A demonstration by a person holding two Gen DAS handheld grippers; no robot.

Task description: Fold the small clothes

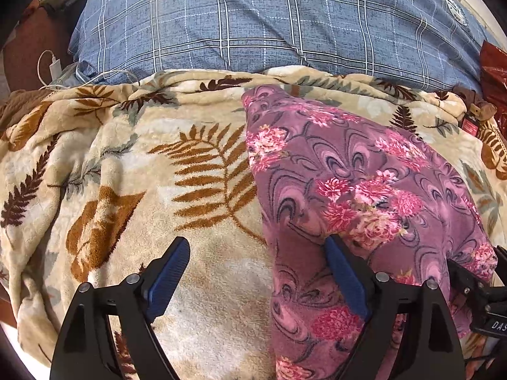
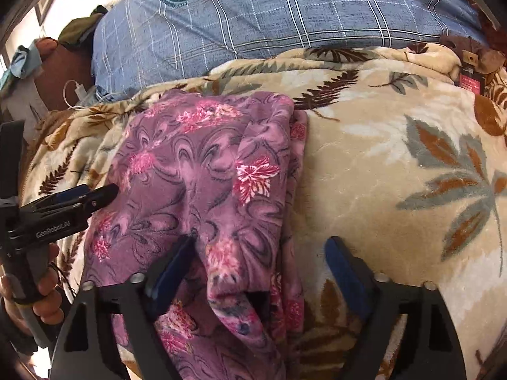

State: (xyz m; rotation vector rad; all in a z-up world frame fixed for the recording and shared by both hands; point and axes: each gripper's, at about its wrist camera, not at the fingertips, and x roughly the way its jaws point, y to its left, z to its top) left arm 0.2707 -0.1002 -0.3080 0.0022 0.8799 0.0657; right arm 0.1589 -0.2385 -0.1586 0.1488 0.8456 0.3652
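Garment (image 1: 364, 190), purple floral, folded on leaf-print blanket (image 1: 142, 164) below plaid pillow (image 1: 253, 22). Left gripper (image 1: 256, 272) spread wide at garment's left edge, gripping nothing. Right gripper (image 2: 259, 269) spread wide over right edge, cloth loose between fingers.

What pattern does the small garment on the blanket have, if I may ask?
Mauve garment with pink flowers, dark swirls; clearest in the left wrist view.

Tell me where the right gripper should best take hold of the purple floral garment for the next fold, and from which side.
Probably the near hem of the purple floral garment, where a loose lip of cloth stands up off the leaf-print blanket. The open right gripper already straddles it, so coming straight down from above, one finger on each side, looks easiest.
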